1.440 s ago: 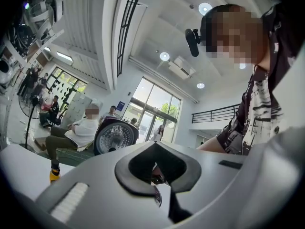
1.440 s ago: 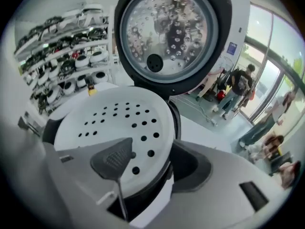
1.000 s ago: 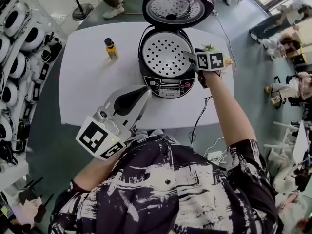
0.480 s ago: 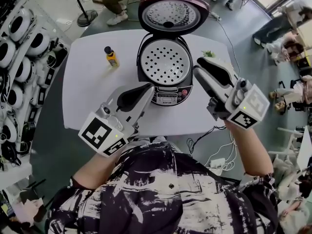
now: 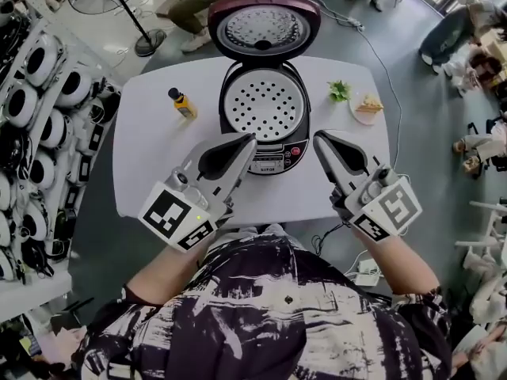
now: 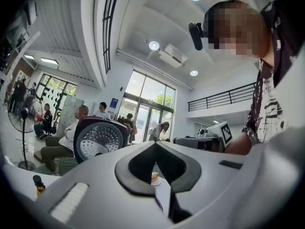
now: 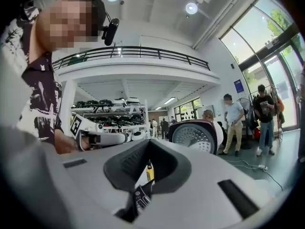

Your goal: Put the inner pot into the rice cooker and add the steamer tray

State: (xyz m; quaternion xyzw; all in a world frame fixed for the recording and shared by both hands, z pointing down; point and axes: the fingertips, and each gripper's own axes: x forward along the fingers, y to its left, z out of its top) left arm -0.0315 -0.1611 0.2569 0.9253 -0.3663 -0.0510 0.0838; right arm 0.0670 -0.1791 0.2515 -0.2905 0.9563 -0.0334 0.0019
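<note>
1. Both jaws of the left gripper (image 5: 248, 139) rest together with nothing between them. The right gripper (image 5: 319, 137) has just closed its jaws, and nothing is between them either.
2. At the far middle of the white table (image 5: 150, 161) stands the rice cooker (image 5: 274, 150), its lid (image 5: 264, 27) tipped up and back.
3. Inside the cooker's mouth sits the steamer tray (image 5: 264, 104), level and filling the opening. The inner pot beneath it cannot be made out.
4. The 2 grippers hang above the table's near half, 1 at each side of the cooker's front panel and clear of it. The table's near edge lies just below them, and bare tabletop spreads out to both sides.
5. A small bottle (image 5: 182, 103) stands left of the cooker, well apart from it. A plate with a cake slice (image 5: 367, 108) and a green sprig (image 5: 339, 91) lie to the right, near the far corner.
6. The tray is a pale metal disc dotted with round holes. The lid's inner plate is shiny and ringed, set in a dark red shell. The cooker body is glossy black with a buttoned panel. The gripper shells are smooth grey plastic with dark pads.
</note>
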